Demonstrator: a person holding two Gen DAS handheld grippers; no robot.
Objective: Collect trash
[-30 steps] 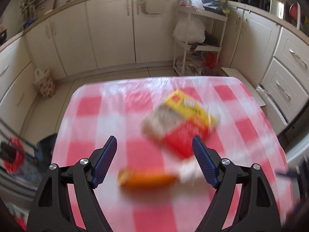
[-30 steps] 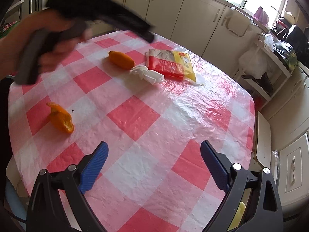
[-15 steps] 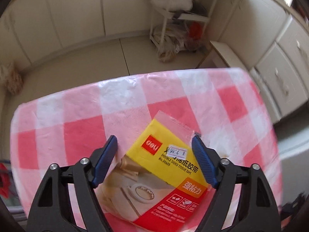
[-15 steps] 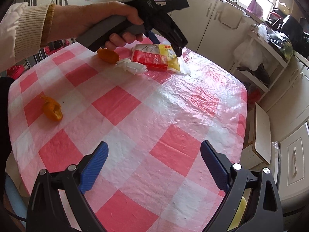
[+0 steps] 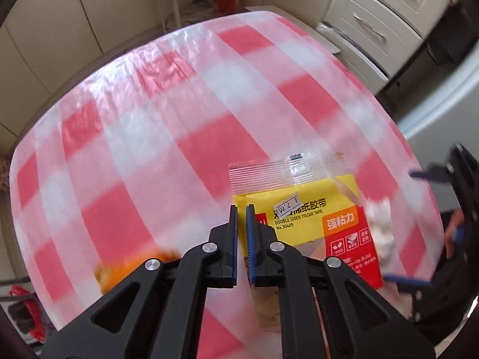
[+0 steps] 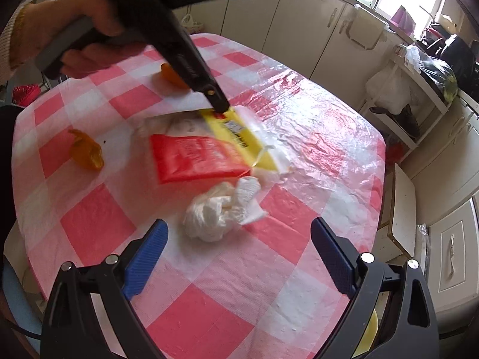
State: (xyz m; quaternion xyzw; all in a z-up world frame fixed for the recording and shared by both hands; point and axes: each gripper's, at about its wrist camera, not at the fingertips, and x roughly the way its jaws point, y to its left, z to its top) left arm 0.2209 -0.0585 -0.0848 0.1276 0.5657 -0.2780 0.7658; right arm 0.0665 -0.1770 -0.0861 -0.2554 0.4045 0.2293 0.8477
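Note:
A yellow and red tape package (image 5: 314,218) in a clear bag lies on the red-checked tablecloth (image 5: 179,113). My left gripper (image 5: 242,212) is shut on the package's yellow corner; in the right wrist view it pinches the same package (image 6: 203,155) at its far edge (image 6: 220,109). A crumpled white tissue (image 6: 218,212) lies just in front of my right gripper (image 6: 239,239), which is open and empty above the cloth. Two orange peels (image 6: 86,152) (image 6: 170,74) lie to the left and behind.
Cream cabinets (image 6: 299,24) ring the table. A white rack with bags (image 6: 398,89) stands at the right, a low white step (image 6: 404,209) beside the table edge. An orange peel shows blurred by my left fingers (image 5: 119,269).
My left gripper came down over the tape package and shut on its corner. My right gripper moved in toward the crumpled tissue, still open.

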